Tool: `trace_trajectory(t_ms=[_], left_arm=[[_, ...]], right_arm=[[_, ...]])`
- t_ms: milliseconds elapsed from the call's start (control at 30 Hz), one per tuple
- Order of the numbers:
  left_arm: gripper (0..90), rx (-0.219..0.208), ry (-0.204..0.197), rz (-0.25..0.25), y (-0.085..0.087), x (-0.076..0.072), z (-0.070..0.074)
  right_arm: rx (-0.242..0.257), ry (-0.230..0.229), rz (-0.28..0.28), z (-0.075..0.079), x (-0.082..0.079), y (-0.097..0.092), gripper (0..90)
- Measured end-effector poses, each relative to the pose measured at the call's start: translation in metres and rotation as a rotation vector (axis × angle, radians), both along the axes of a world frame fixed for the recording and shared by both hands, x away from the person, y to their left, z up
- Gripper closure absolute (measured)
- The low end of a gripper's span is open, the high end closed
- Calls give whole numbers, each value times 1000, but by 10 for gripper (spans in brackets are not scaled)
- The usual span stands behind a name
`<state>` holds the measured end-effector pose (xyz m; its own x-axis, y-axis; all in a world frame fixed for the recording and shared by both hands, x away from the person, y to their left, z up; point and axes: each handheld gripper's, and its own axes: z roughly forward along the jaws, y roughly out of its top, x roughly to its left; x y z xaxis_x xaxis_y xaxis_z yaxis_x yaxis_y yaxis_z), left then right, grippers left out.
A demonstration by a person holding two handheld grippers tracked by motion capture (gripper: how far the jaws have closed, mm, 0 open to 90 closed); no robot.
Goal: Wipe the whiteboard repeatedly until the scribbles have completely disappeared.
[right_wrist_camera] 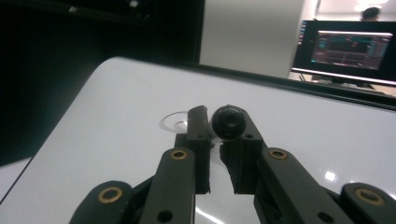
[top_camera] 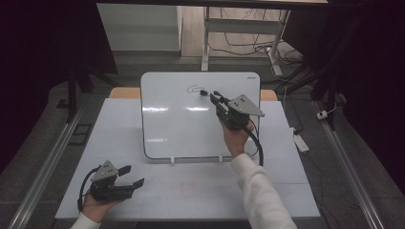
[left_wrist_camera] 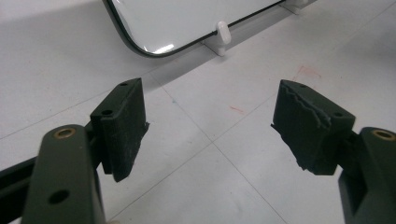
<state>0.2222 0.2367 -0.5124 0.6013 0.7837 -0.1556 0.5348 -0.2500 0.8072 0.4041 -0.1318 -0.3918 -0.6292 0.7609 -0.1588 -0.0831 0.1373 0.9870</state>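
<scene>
Resting low on the white table (top_camera: 191, 191), the left gripper (top_camera: 131, 175) is sitting with jaws spread wide, empty. Farther off, the right gripper (top_camera: 213, 97) is clamping a black marker (right_wrist_camera: 229, 122) against the propped whiteboard (top_camera: 181, 129), beside a small scribble (top_camera: 193, 88).

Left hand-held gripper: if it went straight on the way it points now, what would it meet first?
Probably the whiteboard's lower edge, near its white clip foot. The left hand-held gripper is open above bare table, so it might graze that first; depth is unclear.
</scene>
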Motion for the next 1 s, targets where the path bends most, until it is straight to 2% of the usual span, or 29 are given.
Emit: trace_trajectory(t_ms=[100,167,200,267,333,400,500,533,600,733,800,1000], left_arm=[[269,-1,-2,3,1,-1,0],[269,-3,-2,5,2,-1,0],[269,-3,-1,5,2,-1,0],[269,-2,1,5,2,0,0],[269,-3,2,3,1,0,-1],[268,-2,0,3,1,0,0],[268,-1,0,2,1,0,0],[268,-1,0,4,1,0,0],[268,-2,0,6,1,0,0],[268,-3,3,2,1,0,-1],[268,0,2,2,1,0,-1],[268,-2,0,5,2,0,-1]], right_arm=[[21,-1,-9,2,2,-3,800],[54,1,-36,4,5,-9,800],[67,9,-32,4,6,-11,800],[62,5,-34,3,6,-10,800],[40,16,4,0,2,-2,800],[26,12,5,0,1,0,800],[48,8,-11,2,4,-3,799],[74,10,-26,4,7,-7,800],[84,19,-23,4,8,-8,800],[64,29,12,1,5,1,800],[30,11,13,1,3,4,799],[84,14,-31,6,9,-10,799]])
